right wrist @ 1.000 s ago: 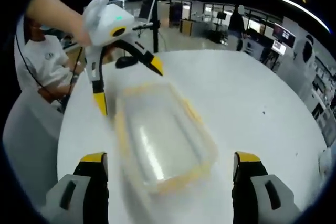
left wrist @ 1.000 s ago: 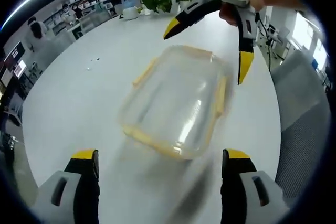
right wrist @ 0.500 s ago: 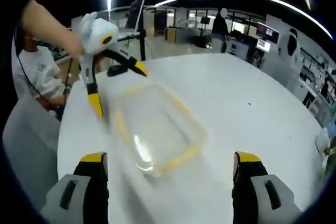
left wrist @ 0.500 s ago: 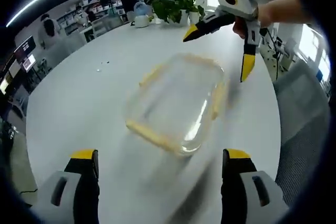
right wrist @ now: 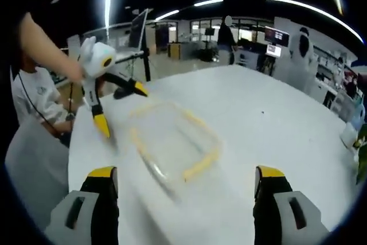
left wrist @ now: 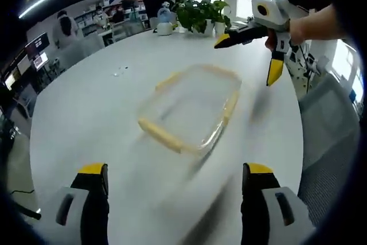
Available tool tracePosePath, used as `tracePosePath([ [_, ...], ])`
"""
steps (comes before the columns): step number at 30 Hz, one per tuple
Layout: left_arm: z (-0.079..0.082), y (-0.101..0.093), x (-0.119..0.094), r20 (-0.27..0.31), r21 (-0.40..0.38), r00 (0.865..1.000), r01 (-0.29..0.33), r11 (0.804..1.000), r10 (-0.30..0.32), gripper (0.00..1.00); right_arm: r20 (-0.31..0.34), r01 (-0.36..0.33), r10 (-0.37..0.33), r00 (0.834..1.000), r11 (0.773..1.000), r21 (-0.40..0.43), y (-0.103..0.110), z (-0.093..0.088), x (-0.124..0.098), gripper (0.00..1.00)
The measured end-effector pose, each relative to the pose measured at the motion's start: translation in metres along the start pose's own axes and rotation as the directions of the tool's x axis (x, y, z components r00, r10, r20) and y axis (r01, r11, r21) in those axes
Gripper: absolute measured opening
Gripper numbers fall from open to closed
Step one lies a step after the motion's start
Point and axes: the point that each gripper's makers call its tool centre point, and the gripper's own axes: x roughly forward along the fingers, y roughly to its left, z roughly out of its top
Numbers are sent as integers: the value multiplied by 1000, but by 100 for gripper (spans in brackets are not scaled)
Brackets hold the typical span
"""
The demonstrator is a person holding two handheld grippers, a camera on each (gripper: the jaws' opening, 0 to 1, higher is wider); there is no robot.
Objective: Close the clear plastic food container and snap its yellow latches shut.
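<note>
Left gripper view: blurred container (left wrist: 192, 110) on table (left wrist: 86, 101); no legible writing.

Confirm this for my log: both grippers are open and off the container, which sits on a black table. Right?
Not quite. The table is white, not black; the left gripper view shows it plainly. The rest holds: the left gripper and right gripper are both open, and neither touches the container.

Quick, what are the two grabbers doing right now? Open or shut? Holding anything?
Left gripper: open, holding nothing, above the table beside the clear container.
Right gripper: open, holding nothing, on the container's other side.
</note>
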Motion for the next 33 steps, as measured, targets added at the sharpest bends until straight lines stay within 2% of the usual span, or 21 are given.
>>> tracePosePath([
  [9, -3, -7, -10, 20, 9, 1000, -5, 1000, 5, 99, 23, 15, -16, 1000, 1000, 18, 8, -4, -12, 99],
  [13, -5, -8, -14, 39, -53, 999, -10, 999, 12, 99, 41, 36, -38, 998, 998, 46, 8, -8, -19, 98],
  [18, -10, -10, -20, 61, -87, 998, -25, 996, 31, 99, 62, 55, -60, 996, 995, 83, 7, -13, -31, 97],
  [22, -13, -11, -26, 70, -80, 996, -51, 996, 57, 98, 63, 74, -79, 995, 994, 86, 8, -18, -42, 96],
  [26, -14, -11, -31, 88, -111, 993, -71, 991, 81, 98, 85, 100, -111, 990, 988, 121, 4, -20, -50, 96],
  [33, -18, -17, -40, 115, -133, 988, -83, 988, 99, 98, 97, 97, -110, 989, 987, 127, 11, -24, -57, 95],
])
